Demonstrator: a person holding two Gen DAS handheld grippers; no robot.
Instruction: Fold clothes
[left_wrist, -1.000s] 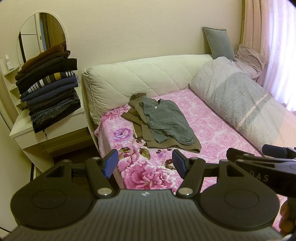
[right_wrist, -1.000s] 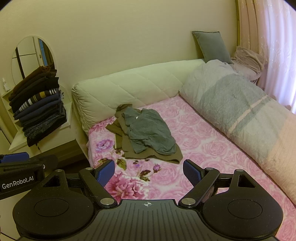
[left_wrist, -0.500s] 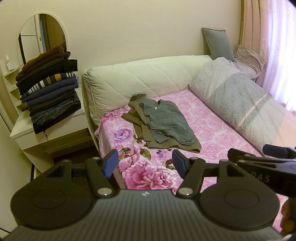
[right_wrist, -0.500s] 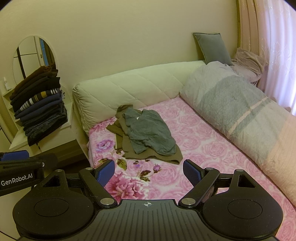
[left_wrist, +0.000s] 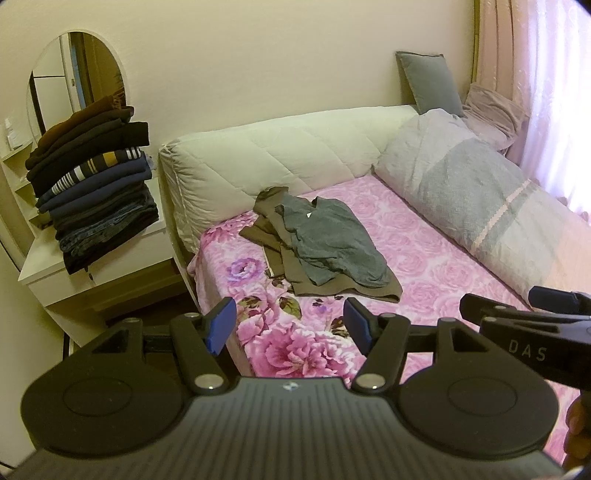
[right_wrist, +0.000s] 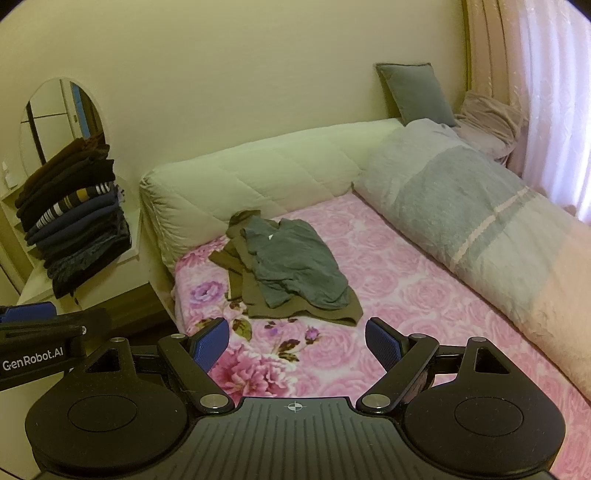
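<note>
- Leftmost, an oval mirror (left_wrist: 75, 79) hangs on the wall above a white dresser (left_wrist: 110, 264), which carries a tall stack of folded dark clothes (left_wrist: 94, 184).
- Next to the dresser stands the quilted cream headboard (left_wrist: 273, 155) of a bed with a pink floral sheet (right_wrist: 376, 302).
- On the sheet near the headboard lies the unfolded pile: a grey shirt (right_wrist: 299, 262) crumpled on top of an olive garment (right_wrist: 258, 295), touched by neither tool.
- The left gripper (left_wrist: 289, 324) hangs over the bed's near corner, jaws spread wide with nothing between them.
- The right gripper (right_wrist: 296, 345), just beside it, likewise stands wide and empty above the sheet.
- Along the right side lies a rolled grey-and-peach blanket (right_wrist: 480, 221); behind it a grey cushion (right_wrist: 413, 92) leans on the wall, near the pink curtain (right_wrist: 546, 92).
</note>
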